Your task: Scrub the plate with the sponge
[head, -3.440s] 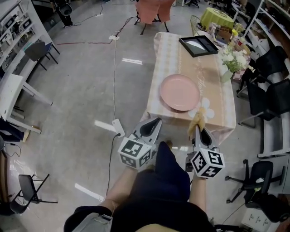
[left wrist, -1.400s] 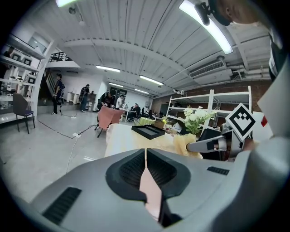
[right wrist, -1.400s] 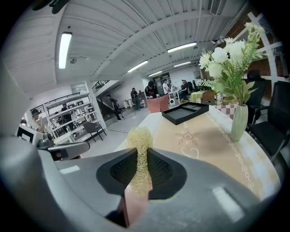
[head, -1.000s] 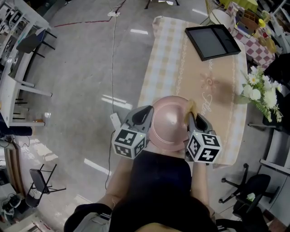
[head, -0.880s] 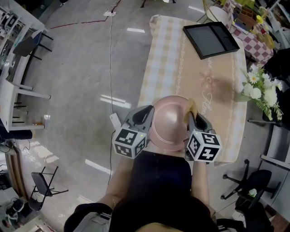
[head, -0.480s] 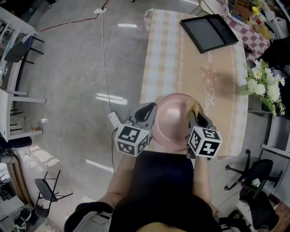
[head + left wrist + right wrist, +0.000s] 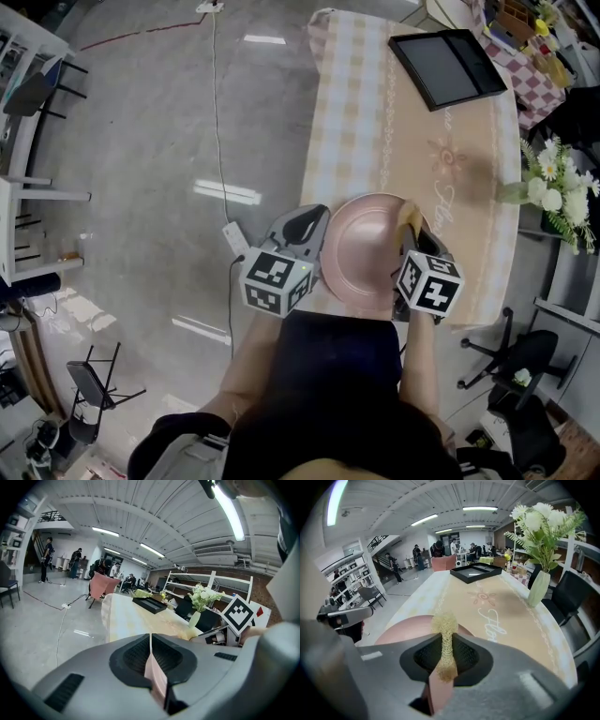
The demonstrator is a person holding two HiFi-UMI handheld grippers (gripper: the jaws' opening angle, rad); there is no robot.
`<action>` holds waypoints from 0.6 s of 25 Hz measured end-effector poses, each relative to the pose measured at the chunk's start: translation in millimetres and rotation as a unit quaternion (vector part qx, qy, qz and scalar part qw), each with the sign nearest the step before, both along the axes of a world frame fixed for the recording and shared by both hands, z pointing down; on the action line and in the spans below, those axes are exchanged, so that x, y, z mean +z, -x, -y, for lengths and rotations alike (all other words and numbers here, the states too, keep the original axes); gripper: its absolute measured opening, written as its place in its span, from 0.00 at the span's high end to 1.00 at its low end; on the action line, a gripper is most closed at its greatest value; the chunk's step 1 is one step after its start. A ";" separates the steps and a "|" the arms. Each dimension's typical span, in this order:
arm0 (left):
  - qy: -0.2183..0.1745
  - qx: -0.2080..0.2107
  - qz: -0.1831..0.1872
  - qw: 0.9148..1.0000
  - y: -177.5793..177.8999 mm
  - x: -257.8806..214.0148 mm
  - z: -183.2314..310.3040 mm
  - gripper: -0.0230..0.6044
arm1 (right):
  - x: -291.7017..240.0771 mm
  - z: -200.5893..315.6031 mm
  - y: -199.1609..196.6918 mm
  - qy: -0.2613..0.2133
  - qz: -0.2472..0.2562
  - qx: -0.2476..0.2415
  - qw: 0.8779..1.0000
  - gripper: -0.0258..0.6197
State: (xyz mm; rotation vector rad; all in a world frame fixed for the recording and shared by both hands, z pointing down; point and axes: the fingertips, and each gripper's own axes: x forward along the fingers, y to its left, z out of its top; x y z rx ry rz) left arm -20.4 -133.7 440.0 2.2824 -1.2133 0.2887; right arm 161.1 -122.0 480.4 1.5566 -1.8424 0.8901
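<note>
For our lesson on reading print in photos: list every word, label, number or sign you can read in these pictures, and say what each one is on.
Tablecloth: one looping cursive word below a sun motif, perhaps starting "Flo"; not surely readable.
Marker cubes: black-and-white square patterns only, no letters or numbers.
Shelves and boxes in the background: any print is too small to read.

Glossy plate (image 7: 361, 248), rough mesh sponge (image 7: 444, 639)
</note>
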 end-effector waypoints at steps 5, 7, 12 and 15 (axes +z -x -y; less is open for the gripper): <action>0.005 -0.002 -0.003 1.000 -0.1 4.0 2.0 0.93 | 6.9 5.1 -1.0 0.008 -0.016 -0.002 1.000 0.87; 0.007 -0.004 -0.004 1.000 0.4 5.2 2.4 0.93 | 9.3 6.4 -0.1 0.012 -0.020 -0.005 1.000 0.87; 0.014 -0.016 -0.002 1.000 4.8 9.3 2.1 0.93 | 13.7 10.7 3.1 0.016 -0.022 -0.012 1.000 0.88; 0.016 -0.023 -0.003 1.000 7.7 10.5 1.5 0.93 | 15.4 12.4 5.3 0.017 -0.023 -0.018 0.999 0.88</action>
